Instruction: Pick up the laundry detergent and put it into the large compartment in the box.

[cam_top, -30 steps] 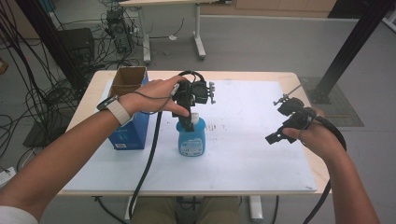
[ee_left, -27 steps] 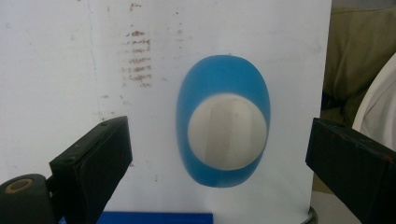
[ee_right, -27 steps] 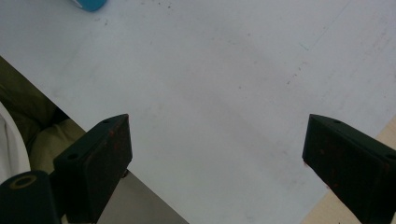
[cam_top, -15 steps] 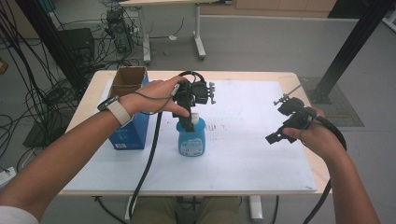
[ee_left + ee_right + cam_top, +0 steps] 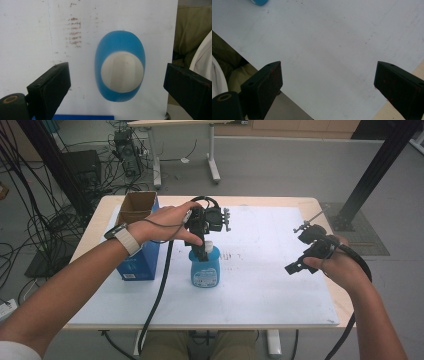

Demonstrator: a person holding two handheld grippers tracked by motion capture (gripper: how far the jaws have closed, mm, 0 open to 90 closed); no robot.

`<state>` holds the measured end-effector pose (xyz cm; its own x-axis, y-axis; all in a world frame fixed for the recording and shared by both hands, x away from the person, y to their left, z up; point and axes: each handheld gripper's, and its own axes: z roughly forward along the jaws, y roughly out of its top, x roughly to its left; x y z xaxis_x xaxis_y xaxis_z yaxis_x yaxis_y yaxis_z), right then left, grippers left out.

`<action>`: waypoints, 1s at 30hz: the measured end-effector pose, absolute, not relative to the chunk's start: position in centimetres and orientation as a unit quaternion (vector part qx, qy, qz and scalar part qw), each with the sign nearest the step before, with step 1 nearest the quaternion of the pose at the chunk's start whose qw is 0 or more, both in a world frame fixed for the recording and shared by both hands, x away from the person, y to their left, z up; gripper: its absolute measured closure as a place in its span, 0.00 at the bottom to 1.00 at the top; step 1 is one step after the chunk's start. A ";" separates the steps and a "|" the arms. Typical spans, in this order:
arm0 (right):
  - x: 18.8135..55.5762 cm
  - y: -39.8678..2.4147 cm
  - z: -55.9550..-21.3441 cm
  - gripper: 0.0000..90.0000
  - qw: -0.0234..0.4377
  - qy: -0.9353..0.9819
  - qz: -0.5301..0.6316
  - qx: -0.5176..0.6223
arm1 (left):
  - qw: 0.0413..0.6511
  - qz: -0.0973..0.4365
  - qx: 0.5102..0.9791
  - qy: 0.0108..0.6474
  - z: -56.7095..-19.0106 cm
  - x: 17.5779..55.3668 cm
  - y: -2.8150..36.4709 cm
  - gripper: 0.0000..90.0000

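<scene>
A blue bottle (image 5: pixel 204 269) with a white cap (image 5: pixel 209 245) stands upright on the white sheet near the table's middle. My left gripper (image 5: pixel 204 252) hangs directly above it, pointing straight down, jaws wide open. In the left gripper view the bottle (image 5: pixel 120 42) with its cap (image 5: pixel 122 70) sits between the two jaws, with a gap on each side. My right gripper (image 5: pixel 296 267) is held above the sheet at the right, open, with nothing between its jaws (image 5: pixel 327 82); bare white sheet lies under it.
An open blue carton (image 5: pixel 136 239) with brown flaps stands at the table's left, close to the left wrist. The white sheet (image 5: pixel 260 285) covers most of the wooden table (image 5: pixel 320 206). Cables trail from both grippers over the front edge.
</scene>
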<state>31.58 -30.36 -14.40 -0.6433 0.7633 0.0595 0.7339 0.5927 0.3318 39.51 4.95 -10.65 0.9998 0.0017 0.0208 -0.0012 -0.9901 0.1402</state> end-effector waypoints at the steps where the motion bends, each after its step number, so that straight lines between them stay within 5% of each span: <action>1: 31.6 -30.3 -14.4 0.09 0.044 0.891 0.164 0.420 | 0.071 0.010 0.997 0.000 -10.7 39.5 5.0 0.08; 30: 31.7 -30.4 -14.5 0.09 0.042 0.891 0.165 0.420 | 0.071 0.008 0.997 0.001 -10.9 39.5 4.9 0.09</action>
<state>31.67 -30.38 -14.46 -0.6435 0.7629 0.0628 0.7350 0.5928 0.3292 39.53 4.94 -10.94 0.9999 0.0022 0.0160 -0.0001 -0.9898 0.1422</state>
